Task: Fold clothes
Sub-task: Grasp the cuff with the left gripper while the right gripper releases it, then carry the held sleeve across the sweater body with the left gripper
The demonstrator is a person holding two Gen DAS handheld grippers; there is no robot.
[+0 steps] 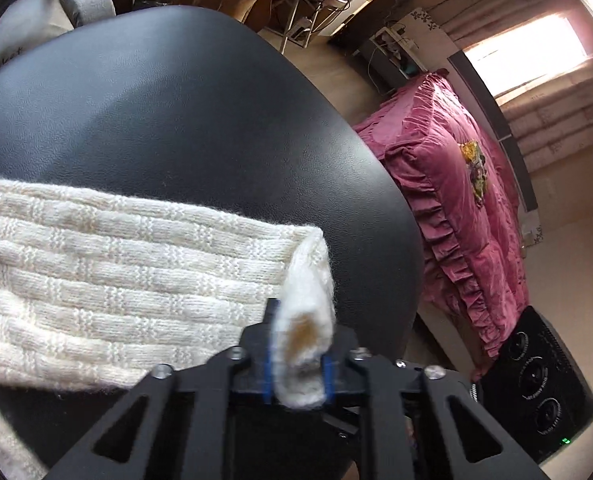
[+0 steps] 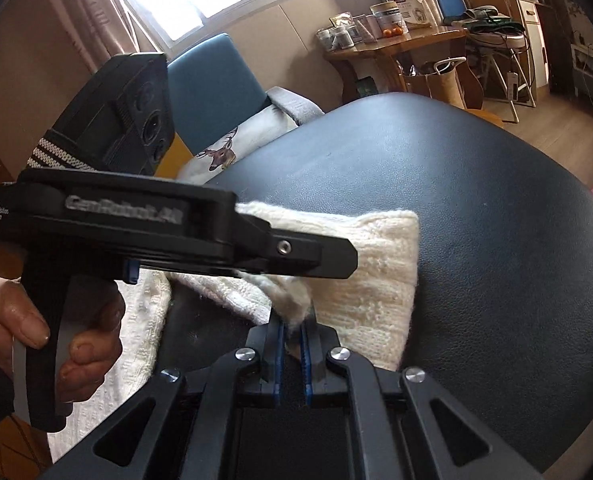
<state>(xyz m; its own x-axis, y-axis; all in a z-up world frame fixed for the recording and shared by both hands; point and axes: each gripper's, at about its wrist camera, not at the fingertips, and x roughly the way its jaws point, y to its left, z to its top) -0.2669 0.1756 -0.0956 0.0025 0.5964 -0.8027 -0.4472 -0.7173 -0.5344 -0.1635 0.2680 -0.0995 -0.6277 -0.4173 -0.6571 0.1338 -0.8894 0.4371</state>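
Black desk (image 1: pixel 184 112) ahead is slick: your left claw (image 1: pixel 298 354) and right claw (image 2: pixel 292 334), both clamped on the cream knit (image 1: pixel 108 264), could drag it off.

A big black table (image 1: pixel 184 92) with a soft, leathery top and rounded corners carries the things. A cream knitted sweater (image 1: pixel 96 264) lies right on the table, spread flat over the side nearest the camera in the left wrist view, with one bunched corner lifted off the top. Past the sweater, the rest of the black table top is bare and shiny, out to its far rounded edge.
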